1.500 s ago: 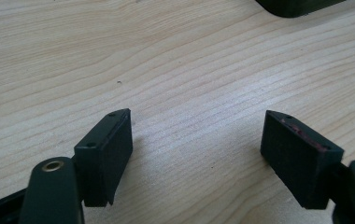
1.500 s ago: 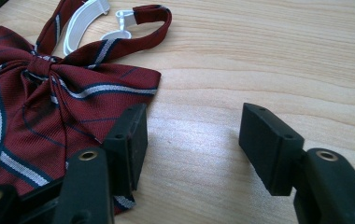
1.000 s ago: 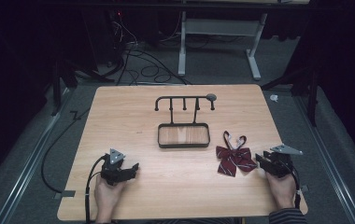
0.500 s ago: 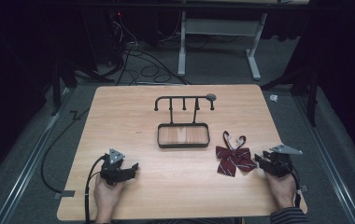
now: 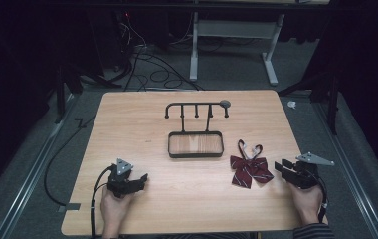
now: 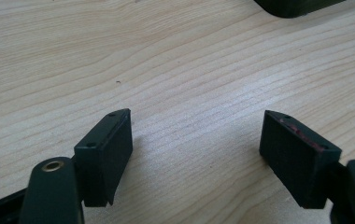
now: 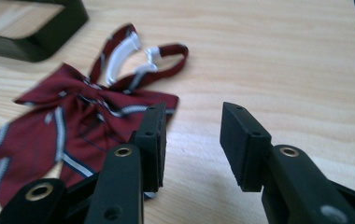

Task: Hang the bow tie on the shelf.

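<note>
High view above the table [image 5: 142,209] looking forward-down, two close jaw-level views skimming its wood

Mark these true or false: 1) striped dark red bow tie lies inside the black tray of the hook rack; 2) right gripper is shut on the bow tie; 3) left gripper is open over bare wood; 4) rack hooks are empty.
1) False: the striped dark red bow tie lies on the wooden table, beside the black hook rack.
2) False: the right gripper is open beside it, its jaws just closing, nothing between them.
3) True: left gripper.
4) True.
</note>
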Tool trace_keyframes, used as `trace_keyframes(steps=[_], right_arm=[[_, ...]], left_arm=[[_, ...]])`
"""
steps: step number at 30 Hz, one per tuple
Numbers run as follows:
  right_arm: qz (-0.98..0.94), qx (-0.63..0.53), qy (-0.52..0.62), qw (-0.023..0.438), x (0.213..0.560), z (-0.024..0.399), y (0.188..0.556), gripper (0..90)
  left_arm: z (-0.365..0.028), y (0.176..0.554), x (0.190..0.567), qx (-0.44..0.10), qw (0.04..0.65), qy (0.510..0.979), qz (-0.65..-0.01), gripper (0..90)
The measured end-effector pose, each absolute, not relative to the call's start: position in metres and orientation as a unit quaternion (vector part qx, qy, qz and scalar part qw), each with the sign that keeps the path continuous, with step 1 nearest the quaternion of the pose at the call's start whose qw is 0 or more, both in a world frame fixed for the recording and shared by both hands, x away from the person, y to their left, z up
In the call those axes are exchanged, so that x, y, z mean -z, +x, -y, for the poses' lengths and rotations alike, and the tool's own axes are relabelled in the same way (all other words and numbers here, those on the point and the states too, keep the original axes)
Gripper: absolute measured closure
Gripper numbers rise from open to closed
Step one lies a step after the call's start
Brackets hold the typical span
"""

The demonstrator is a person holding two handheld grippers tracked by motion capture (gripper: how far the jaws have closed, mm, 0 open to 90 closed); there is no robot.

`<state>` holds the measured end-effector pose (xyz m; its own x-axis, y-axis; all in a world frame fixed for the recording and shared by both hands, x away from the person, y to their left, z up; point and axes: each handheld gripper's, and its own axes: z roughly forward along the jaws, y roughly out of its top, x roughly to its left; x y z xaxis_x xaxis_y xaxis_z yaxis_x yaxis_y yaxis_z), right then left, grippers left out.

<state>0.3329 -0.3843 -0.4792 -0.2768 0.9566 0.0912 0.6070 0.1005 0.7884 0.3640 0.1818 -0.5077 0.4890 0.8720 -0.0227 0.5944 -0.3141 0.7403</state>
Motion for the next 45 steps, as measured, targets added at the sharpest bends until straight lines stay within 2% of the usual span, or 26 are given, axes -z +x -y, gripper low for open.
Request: trace_keyframes(steps=[19, 45], right_arm=[[-0.753, -0.370, 0.503, 0.205, 0.452, 0.347, 0.362, 67.5], [-0.811, -0.300, 0.472, 0.174, 0.473, 0.304, 0.410, 73.5]], left_arm=[[-0.182, 0.364, 0.508, -0.195, 0.355, 0.786, -0.466, 26.3], [-0.182, 0.364, 0.508, -0.195, 0.355, 0.786, -0.466, 26.4]])
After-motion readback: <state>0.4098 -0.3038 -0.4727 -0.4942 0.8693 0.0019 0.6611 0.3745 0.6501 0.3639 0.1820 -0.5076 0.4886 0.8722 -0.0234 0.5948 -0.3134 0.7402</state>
